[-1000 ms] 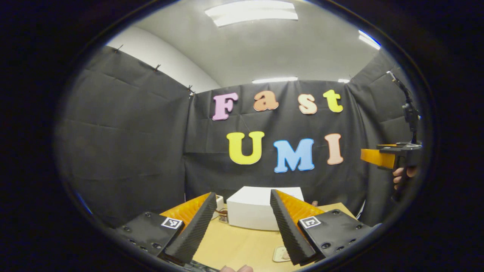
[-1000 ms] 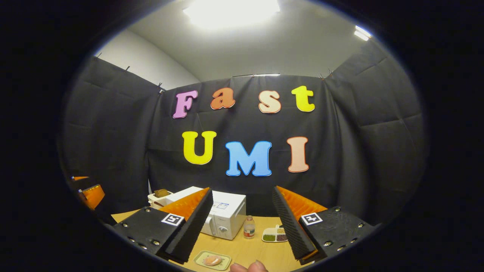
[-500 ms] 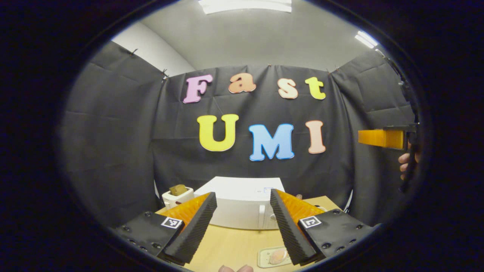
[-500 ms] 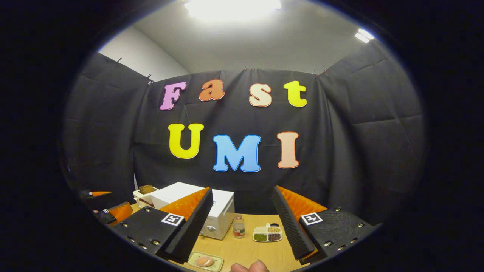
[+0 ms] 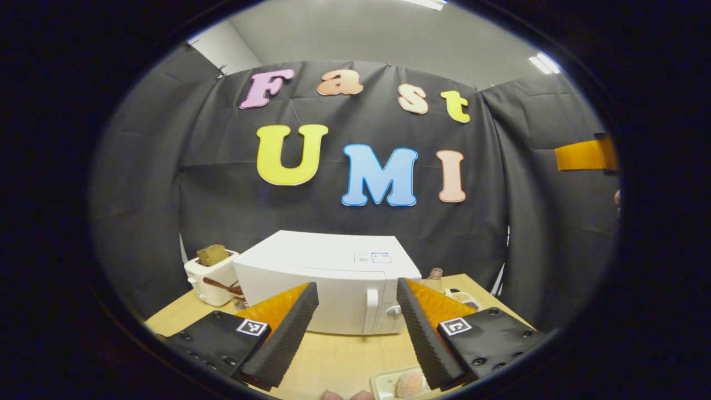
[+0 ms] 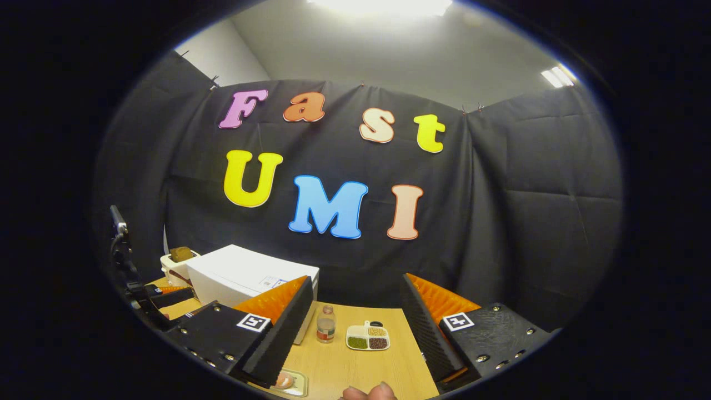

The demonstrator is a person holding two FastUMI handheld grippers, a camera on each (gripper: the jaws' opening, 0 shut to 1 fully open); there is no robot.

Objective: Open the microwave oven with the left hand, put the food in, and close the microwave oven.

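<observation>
A white microwave oven (image 5: pixel 328 280) stands with its door closed on the wooden table (image 5: pixel 333 361), straight ahead in the left gripper view; its vertical handle (image 5: pixel 370 308) and knob sit at the right of its front. My left gripper (image 5: pixel 355 328) is open, well short of the oven. A small tray with a round piece of food (image 5: pixel 410 382) lies near the table's front edge. In the right gripper view the microwave (image 6: pixel 244 275) stands at the left and the food (image 6: pixel 284 380) peeks out low. My right gripper (image 6: pixel 355 328) is open and holds nothing. The other gripper (image 5: pixel 583 155) hangs far right.
A white toaster with bread (image 5: pixel 211 271) stands left of the microwave. A small bottle (image 6: pixel 325 324) and a divided dish of beans (image 6: pixel 367 338) sit right of the oven. A finger (image 6: pixel 369 393) shows at the bottom. The left gripper's body (image 6: pixel 150 300) appears at the far left.
Both views have tilted down and moved closer to the table. The microwave has grown in the left gripper view and its front now shows. Both grippers stayed open.
</observation>
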